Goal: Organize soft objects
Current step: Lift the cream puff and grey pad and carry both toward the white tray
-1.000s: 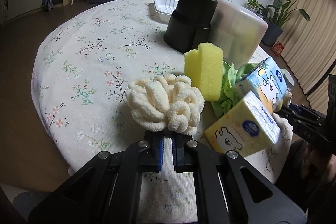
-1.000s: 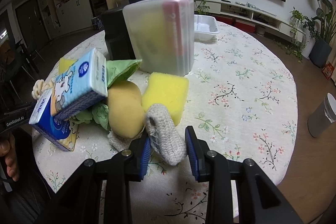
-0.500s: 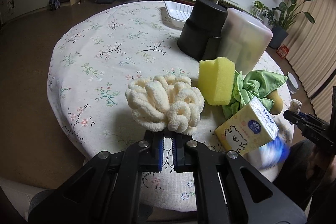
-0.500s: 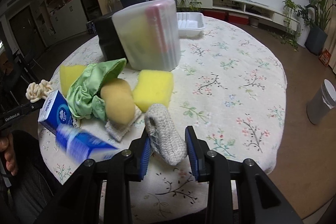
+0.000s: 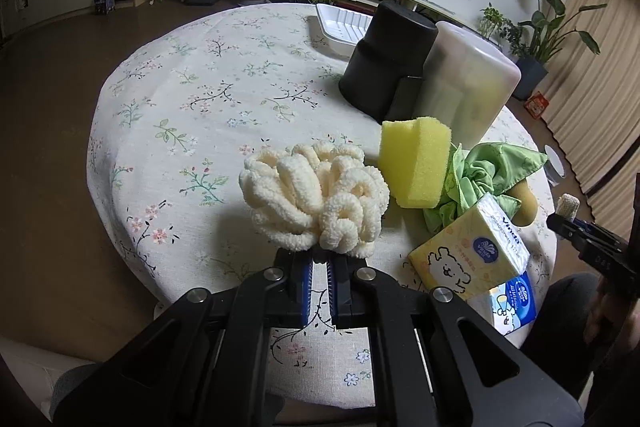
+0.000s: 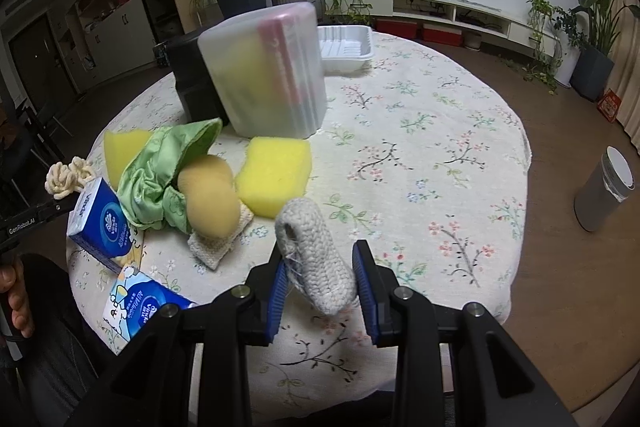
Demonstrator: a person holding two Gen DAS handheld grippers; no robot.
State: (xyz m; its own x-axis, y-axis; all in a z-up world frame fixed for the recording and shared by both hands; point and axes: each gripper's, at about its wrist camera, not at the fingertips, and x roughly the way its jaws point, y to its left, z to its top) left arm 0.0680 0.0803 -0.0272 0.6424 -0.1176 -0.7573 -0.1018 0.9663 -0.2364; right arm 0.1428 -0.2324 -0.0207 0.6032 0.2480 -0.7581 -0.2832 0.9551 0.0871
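The cream looped chenille bundle (image 5: 314,197) is pinched by its lower edge in the left gripper (image 5: 319,269), whose blue pads are pressed nearly together on it, and it hangs clear above the round table with its floral cloth (image 5: 208,99); the grey crocheted pouch-like piece (image 6: 316,259) is clamped between the blue pads of the right gripper (image 6: 322,277), the jaws only as far apart as the piece is thick, and it too is off the cloth.

Beyond them lies the unsorted heap: a yellow foam sponge block (image 5: 414,163) standing on edge, a crumpled green cloth (image 5: 484,179) draped against a tan oval sponge (image 6: 208,195) that sits on a small cream knitted square (image 6: 218,245), a flat yellow sponge (image 6: 276,179), and two tissue packs, one yellow-faced (image 5: 472,251) and one blue (image 5: 508,303), the blue one at the table's near edge.

Behind stand a translucent lidded plastic box (image 6: 266,75), a black cylindrical container (image 5: 384,63) and a white plastic tray (image 6: 346,47).

By my reading both soft pieces are mid-carry with no drop-off chosen yet; the next move calls for taking each to a container, the tray being the only open one visible, and letting go low so nothing springs out.
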